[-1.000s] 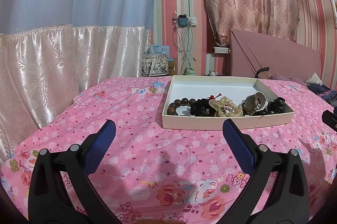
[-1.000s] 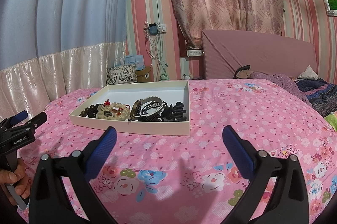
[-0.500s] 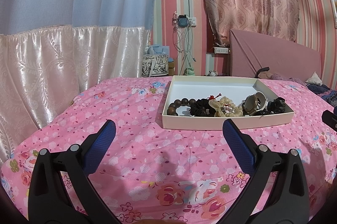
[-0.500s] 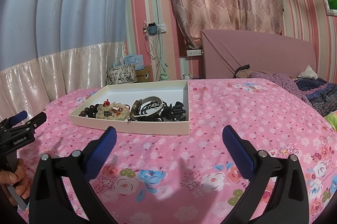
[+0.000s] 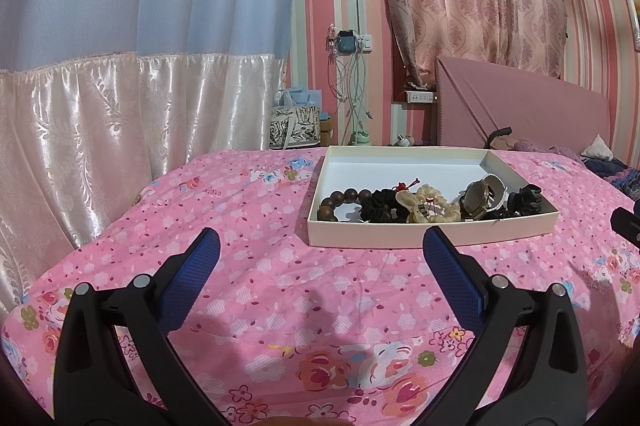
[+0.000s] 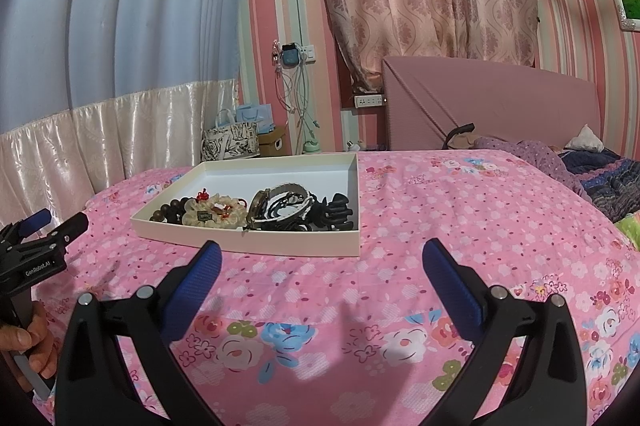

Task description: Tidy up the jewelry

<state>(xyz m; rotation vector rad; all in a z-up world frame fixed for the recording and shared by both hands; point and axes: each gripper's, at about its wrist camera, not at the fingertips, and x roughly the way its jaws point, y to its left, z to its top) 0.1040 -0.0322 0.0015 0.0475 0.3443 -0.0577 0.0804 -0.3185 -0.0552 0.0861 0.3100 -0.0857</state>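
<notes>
Left gripper (image 5: 318,244) wide open, empty, short of the box (image 5: 432,233). In the box, left to right along its near wall: wooden beads (image 5: 340,199), black scrunchie (image 5: 380,205), cream scrunchie (image 5: 430,203), watch (image 5: 474,195), black claw clip (image 5: 524,197). Right gripper (image 6: 318,252) also wide open, empty. Pile is tangled – best to pinch one end piece and lift slowly, so neighbours don't drag.
</notes>
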